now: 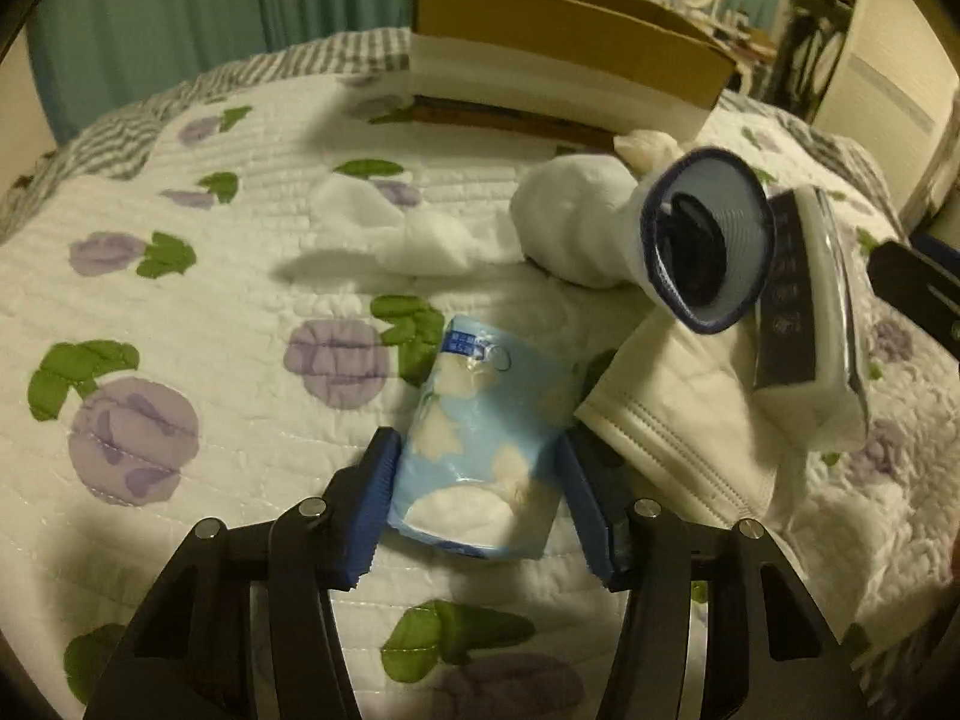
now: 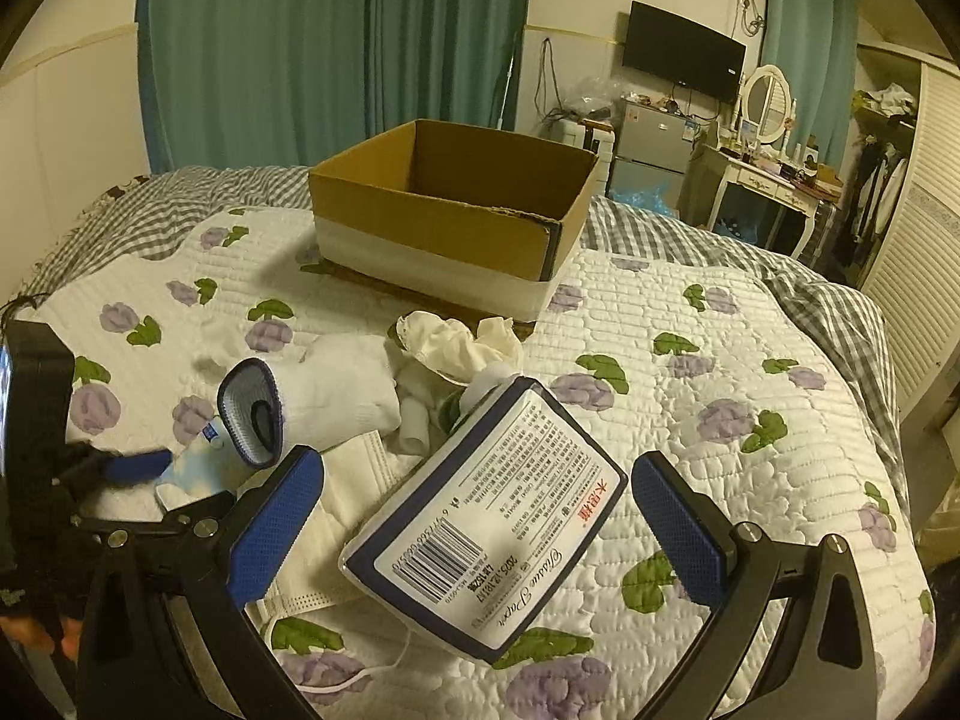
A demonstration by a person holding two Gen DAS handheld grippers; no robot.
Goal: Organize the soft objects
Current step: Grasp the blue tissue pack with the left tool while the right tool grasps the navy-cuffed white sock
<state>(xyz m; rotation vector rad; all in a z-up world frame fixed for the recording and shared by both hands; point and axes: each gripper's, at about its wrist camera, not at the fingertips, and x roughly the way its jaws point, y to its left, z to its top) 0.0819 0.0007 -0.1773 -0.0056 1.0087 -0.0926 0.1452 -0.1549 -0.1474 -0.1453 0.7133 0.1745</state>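
A small light-blue tissue pack (image 1: 480, 450) lies on the quilt between the blue pads of my left gripper (image 1: 480, 504), whose jaws are open around it, a narrow gap on each side. It also shows in the right wrist view (image 2: 195, 468). A large tissue packet with a barcode (image 2: 486, 528) lies between the wide-open jaws of my right gripper (image 2: 480, 516); it also shows in the left wrist view (image 1: 804, 300). A white sock with a navy cuff (image 1: 648, 240) (image 2: 312, 402), a white face mask (image 1: 672, 420) (image 2: 336, 516) and crumpled white cloth (image 2: 456, 342) lie nearby.
An open cardboard box (image 2: 444, 204) (image 1: 564, 42) stands on the flowered quilt (image 2: 690, 420) behind the pile. A loose white sock (image 1: 384, 228) lies to the left. Teal curtains, a dresser and a wardrobe stand beyond the bed.
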